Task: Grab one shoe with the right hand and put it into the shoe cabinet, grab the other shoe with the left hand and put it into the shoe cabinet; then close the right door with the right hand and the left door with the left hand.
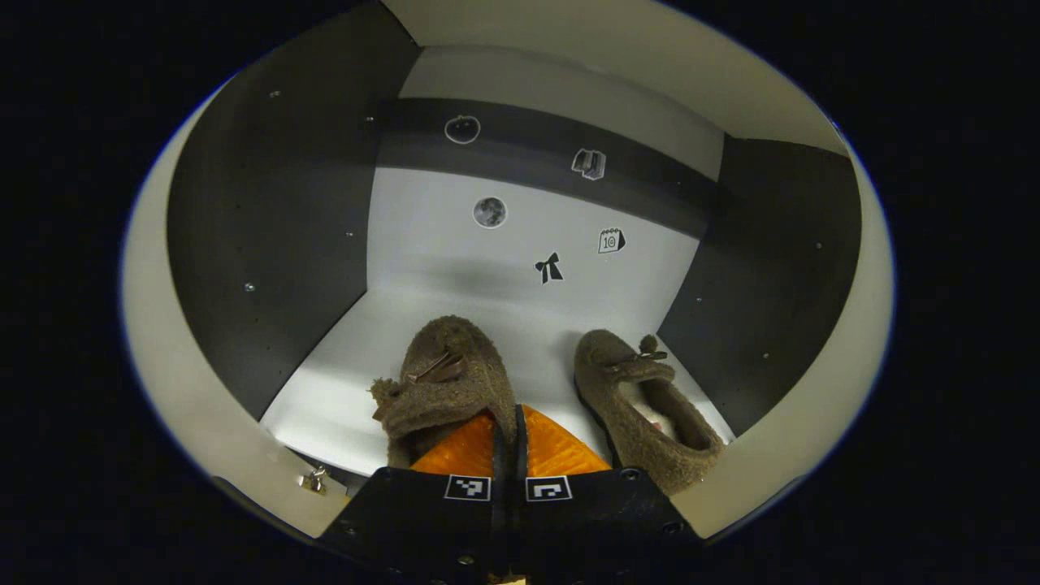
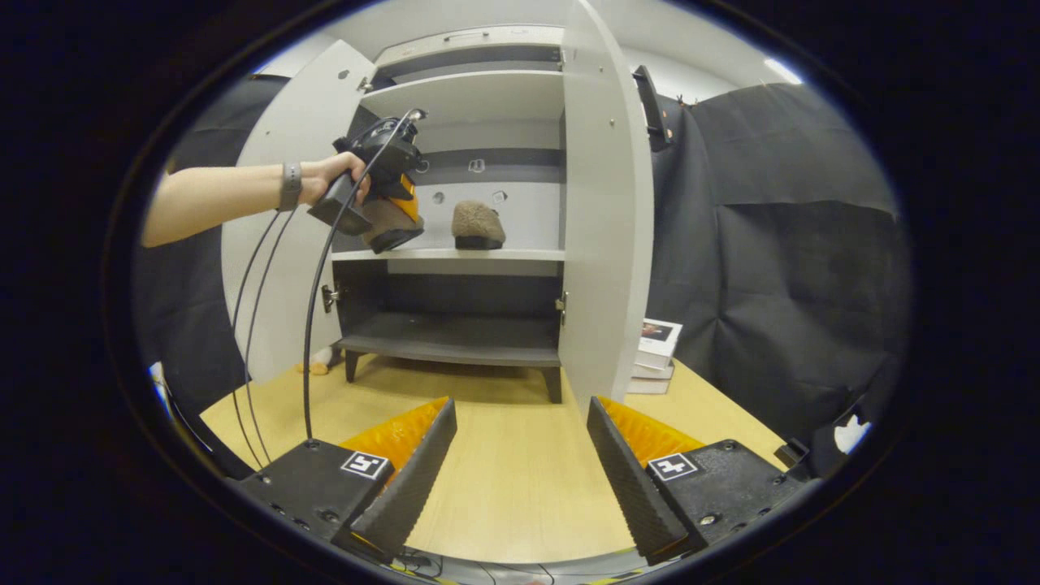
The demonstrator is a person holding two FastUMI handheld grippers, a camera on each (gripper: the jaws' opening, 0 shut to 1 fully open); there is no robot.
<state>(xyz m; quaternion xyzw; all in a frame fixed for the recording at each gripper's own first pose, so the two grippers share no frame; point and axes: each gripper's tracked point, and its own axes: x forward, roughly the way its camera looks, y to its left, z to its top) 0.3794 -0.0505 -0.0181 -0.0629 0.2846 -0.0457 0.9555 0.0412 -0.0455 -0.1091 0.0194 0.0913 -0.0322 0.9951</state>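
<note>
Both shoes are fuzzy brown: the near shoe (image 1: 443,382) just ahead of the left gripper (image 1: 509,455) carries a darker brown bow, and the far shoe (image 1: 642,406) to its right shows a pale, perhaps white, lining. The shoe cabinet (image 2: 605,219) is white with dark grey inner walls; small black-and-white stickers (image 1: 551,267) dot its back panel. Below the right gripper (image 2: 520,463), the table (image 2: 512,471) is light wood.

Both shoes (image 1: 443,382) (image 1: 642,406) at lower centre of the left gripper view look like brown fuzzy fleece, rough and matt. The shoe cabinet (image 2: 601,227) has smooth matt panels, pale and dark, with small metal hinges (image 2: 328,297). The worktop (image 2: 504,455) is smooth light wood. Wrinkled matt cloth (image 2: 780,244) hangs at right.
</note>
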